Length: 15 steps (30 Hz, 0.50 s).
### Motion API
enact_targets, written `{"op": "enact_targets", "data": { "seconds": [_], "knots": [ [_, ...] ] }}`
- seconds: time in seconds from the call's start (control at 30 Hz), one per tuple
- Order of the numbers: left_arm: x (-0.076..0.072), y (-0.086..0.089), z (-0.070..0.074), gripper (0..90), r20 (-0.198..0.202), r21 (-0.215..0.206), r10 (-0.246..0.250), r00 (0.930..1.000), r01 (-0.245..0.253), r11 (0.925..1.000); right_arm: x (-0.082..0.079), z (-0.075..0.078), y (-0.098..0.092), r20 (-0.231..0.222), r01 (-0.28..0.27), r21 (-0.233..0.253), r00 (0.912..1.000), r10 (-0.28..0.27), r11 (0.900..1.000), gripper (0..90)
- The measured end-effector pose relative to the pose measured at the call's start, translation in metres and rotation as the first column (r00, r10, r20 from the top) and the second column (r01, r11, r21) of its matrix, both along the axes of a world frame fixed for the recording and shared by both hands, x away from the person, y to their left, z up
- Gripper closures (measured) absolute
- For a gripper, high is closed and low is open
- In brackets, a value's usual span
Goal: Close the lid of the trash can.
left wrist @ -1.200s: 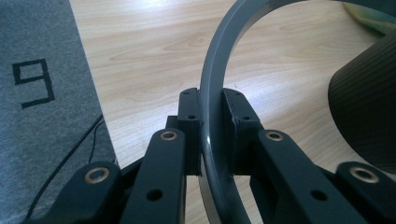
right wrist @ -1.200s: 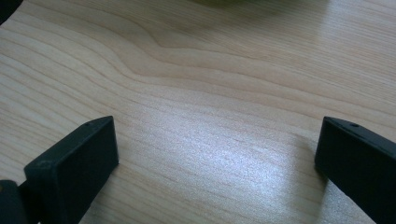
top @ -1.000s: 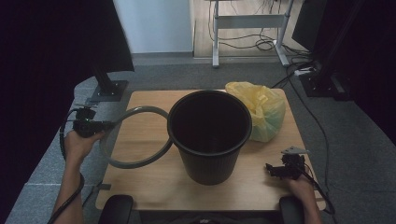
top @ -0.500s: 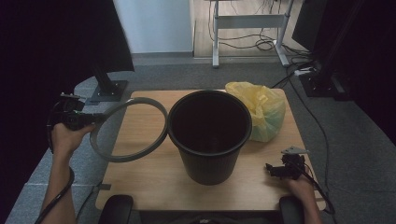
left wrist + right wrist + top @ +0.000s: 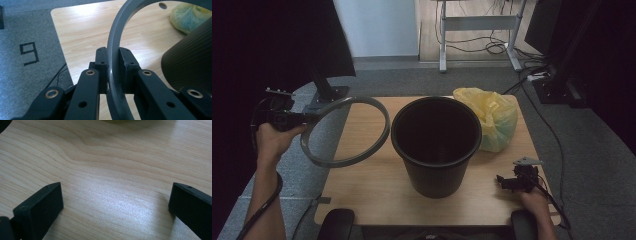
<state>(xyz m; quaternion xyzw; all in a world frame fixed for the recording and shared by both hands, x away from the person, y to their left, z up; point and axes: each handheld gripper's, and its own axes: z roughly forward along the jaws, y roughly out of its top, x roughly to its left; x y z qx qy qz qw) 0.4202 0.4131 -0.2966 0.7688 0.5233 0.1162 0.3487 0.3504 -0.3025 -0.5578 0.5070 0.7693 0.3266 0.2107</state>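
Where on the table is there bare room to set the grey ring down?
Bare wood lies left of the black bin, on the table beneath the grey ring that the left gripper holds, and along the near edge up to the right gripper. The far right corner is crowded by the yellow bag.

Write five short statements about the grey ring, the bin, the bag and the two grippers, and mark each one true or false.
1. The left gripper has its jaws shut on the grey ring. True.
2. The grey ring sits around the rim of the black bin. False: it is held off to the bin's left, clear of the rim.
3. The yellow bag lies inside the bin. False: it lies on the table behind the bin.
4. The right gripper is open over bare wood. True.
5. The bin lies on its side. False: it stands upright.
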Motion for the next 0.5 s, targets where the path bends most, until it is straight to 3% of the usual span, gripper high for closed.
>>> {"op": "enact_targets", "data": {
  "seconds": [0.23,0.5],
  "knots": [
    [0.0,0.0,0.011,78.7,0.006,-0.007,-0.002,1.0,0.002,1.0,0.0,0.0,0.0,0.0,0.0,0.0,1.0,0.0,1.0,0.0],
    [0.003,-0.012,0.02,78.6,0.019,-0.004,-0.025,0.9995,0.026,0.9997,0.0,0.0,0.0,0.0,0.0,0.0,1.0,0.0,1.0,0.0]
  ]
}}
